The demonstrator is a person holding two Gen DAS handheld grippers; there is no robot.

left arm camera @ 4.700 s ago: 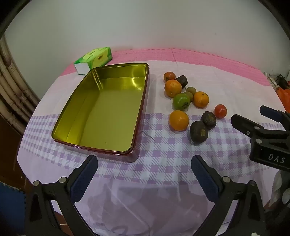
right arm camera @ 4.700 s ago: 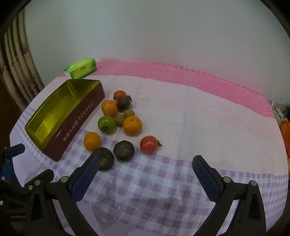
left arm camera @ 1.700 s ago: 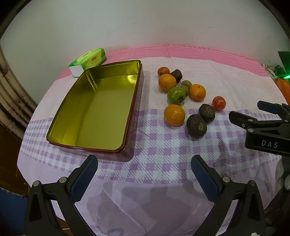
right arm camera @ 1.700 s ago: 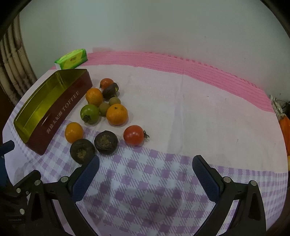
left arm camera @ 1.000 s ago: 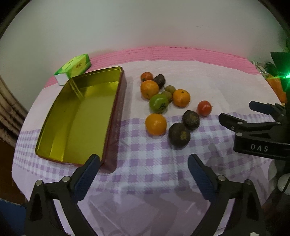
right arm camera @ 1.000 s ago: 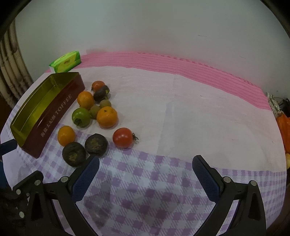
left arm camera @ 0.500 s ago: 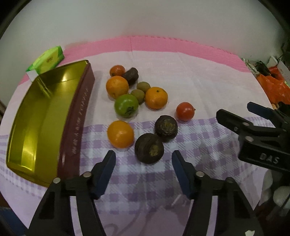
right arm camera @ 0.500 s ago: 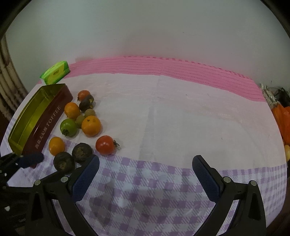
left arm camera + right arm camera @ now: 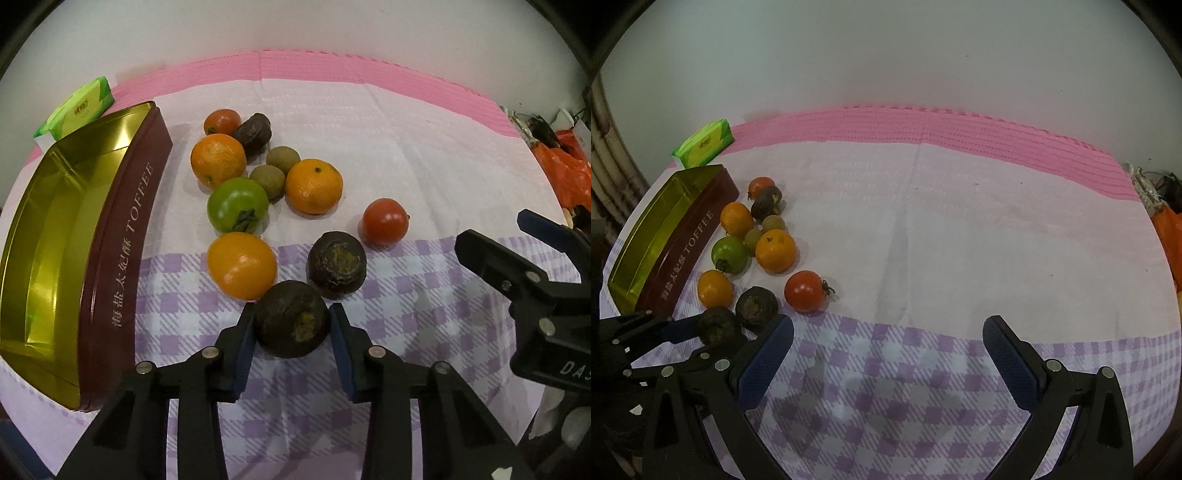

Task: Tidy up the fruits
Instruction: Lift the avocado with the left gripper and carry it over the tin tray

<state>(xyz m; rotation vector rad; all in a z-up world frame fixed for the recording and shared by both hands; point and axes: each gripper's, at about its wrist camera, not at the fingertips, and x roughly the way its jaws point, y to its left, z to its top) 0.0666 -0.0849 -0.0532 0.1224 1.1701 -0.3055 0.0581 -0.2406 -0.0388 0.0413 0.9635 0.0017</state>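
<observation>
A: Where do we have the left gripper [image 9: 291,325] at this moment?

B: We have it down on the checked part of the cloth [image 9: 406,295], its jaws just drawn in and now pressed on either side of the nearest dark fruit [image 9: 292,319]. A blue pad touches each flank of it, so we are clamped on that fruit.

A: And what lies around it?

B: A second dark fruit [image 9: 336,264] sits just beyond it on the right, touching or almost touching. An orange fruit [image 9: 242,265] sits just beyond on the left, close to the left pad. Farther back we see the green fruit [image 9: 237,204], two more oranges, two small brownish fruits, a dark wrinkled one and a small reddish one. A red tomato [image 9: 385,221] lies apart to the right.

A: Where is the tin?

B: The gold-lined tin [image 9: 122,236] marked TOFFEE stands to the left of the fruits, with nothing in it that we can see. A green packet [image 9: 75,110] lies behind it.

A: And our right gripper?

B: The right gripper [image 9: 886,350] hangs above the checked cloth with its jaws spread wide and nothing between them. In its view the held fruit sits at the lower left, beside its left finger.
</observation>
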